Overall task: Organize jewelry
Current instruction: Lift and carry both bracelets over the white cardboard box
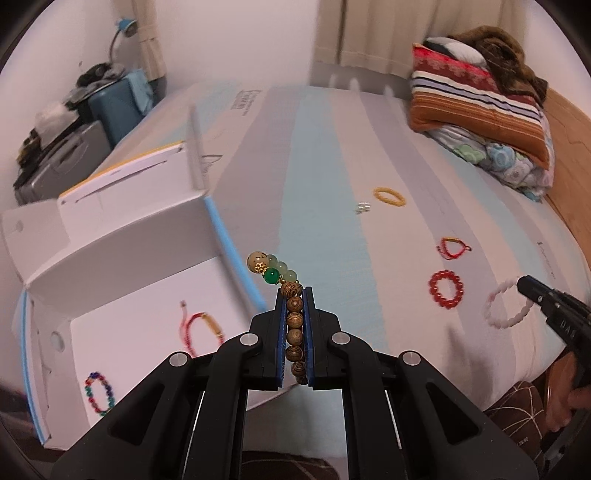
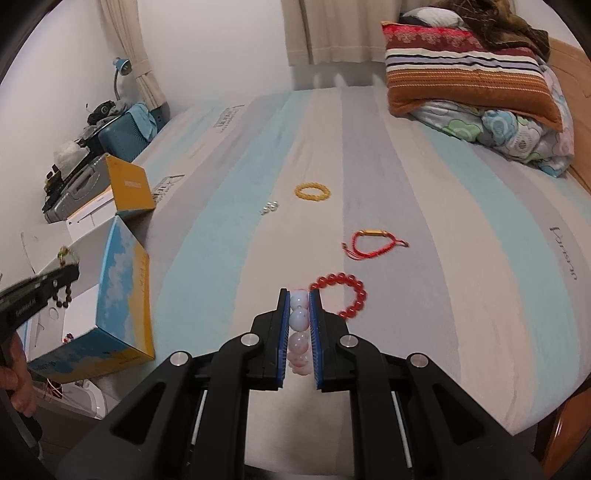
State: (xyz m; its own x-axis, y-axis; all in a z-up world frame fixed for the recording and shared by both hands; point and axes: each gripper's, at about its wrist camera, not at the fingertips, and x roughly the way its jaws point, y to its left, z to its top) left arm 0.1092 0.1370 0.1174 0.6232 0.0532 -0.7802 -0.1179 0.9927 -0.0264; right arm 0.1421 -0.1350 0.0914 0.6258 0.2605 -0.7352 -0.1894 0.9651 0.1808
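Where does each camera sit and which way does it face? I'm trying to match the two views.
Left wrist: on the left gripper, shut on a wooden bead bracelet, looking down at the white box and bed; right gripper at right.
Right wrist: on the right gripper, shut on a pink bead bracelet, looking along the bed; left gripper at left.
Shared: yellow bracelet, red bead bracelet, pillows.

Striped bed [image 2: 369, 166], white walls [image 2: 221, 48], curtains [image 2: 325, 29]
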